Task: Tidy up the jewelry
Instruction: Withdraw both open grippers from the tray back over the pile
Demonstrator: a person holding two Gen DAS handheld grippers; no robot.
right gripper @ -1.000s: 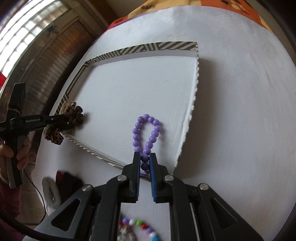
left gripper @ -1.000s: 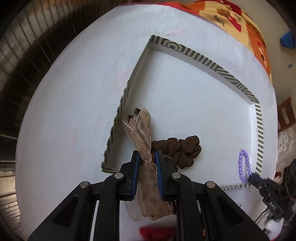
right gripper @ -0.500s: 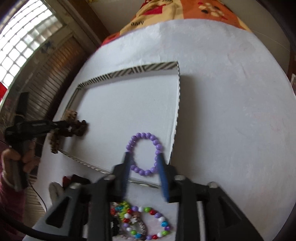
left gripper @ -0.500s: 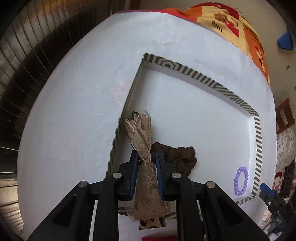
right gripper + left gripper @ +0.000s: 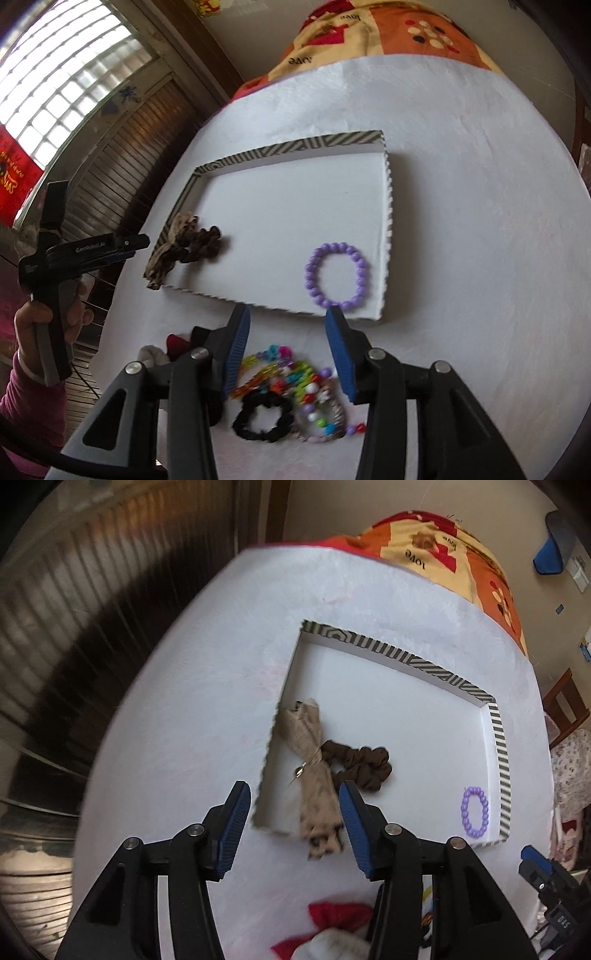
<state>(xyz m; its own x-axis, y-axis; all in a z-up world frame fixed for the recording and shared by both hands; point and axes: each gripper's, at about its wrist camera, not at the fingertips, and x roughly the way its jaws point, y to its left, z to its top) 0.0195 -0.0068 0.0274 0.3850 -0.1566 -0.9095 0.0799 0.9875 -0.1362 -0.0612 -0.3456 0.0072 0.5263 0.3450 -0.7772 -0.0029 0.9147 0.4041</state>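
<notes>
Two items sit by the left gripper [image 5: 293, 823], its tongs wide and empty: a brown scrunchie [image 5: 360, 766] inside the striped tray [image 5: 500, 753], its tan ribbon [image 5: 314, 771] draped over the rim, likely to snag. Right gripper [image 5: 288, 350], tongs wide, hangs over loose beads [image 5: 295, 384]; the purple bracelet [image 5: 336, 275] lies in the tray's corner.

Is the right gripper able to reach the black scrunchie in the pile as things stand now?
Probably yes. The right gripper is open and empty, and the black scrunchie lies uncovered on the table just below it, at the near edge of the bead pile. Nothing seems to block the way.
</notes>
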